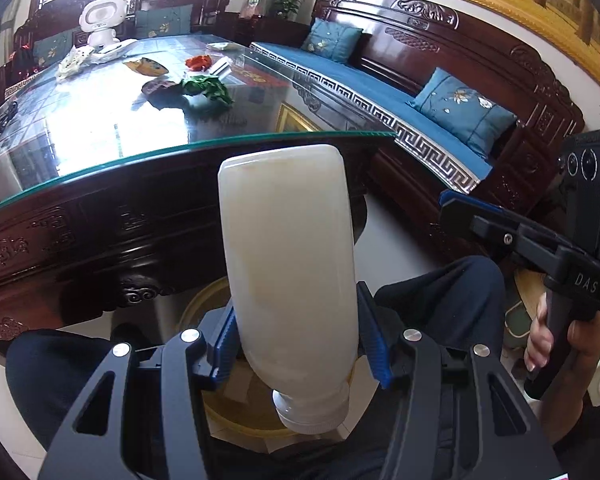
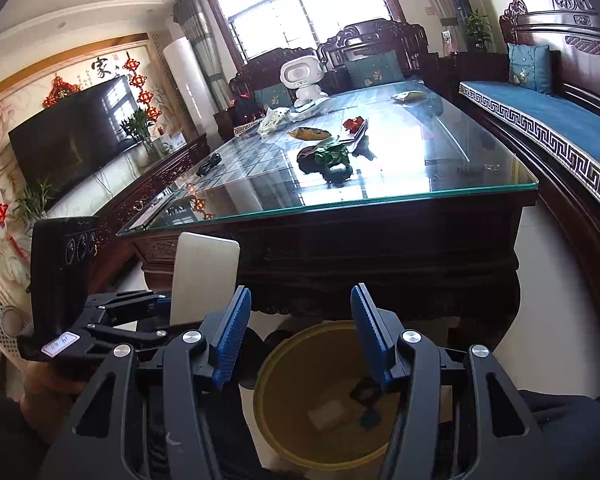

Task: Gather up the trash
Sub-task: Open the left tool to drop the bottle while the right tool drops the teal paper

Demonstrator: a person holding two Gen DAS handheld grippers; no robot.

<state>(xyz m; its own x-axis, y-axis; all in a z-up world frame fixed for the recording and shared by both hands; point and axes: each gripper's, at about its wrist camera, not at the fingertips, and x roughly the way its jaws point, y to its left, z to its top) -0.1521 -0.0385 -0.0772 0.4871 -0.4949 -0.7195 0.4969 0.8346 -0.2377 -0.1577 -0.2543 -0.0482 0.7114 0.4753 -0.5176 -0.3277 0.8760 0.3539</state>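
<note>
The left gripper is clenched on a white plastic squeeze bottle, its blue pads pressing the bottle's lower body from both sides. The bottle is held cap down, its flat base tilted up toward the bench edge. Beneath it, partly hidden by the bottle and the gripper's black frame, sits a yellow bin on the pale floor, between the person's dark-trousered knees.

The right gripper stands released, nothing between its blue ridged pads. Through the gap, the wrist view looks straight down into the same yellow bin, where a white scrap and some dark and green scraps lie on the bottom. To its left the left gripper and the bottle's pale side show, with a hand under the handle.

Beyond both grippers stands the dark carved wooden bench with its glass top. Mid-bench lie a crumpled green wrapper touching a dark brown wrapper, with a red wrapper and a yellow-orange packet further off. At the far end are a crumpled white wrapper and a small white toy robot. A black cable lies near the left edge. A carved sofa with a blue cushion runs along the right; a television hangs on the left wall.
</note>
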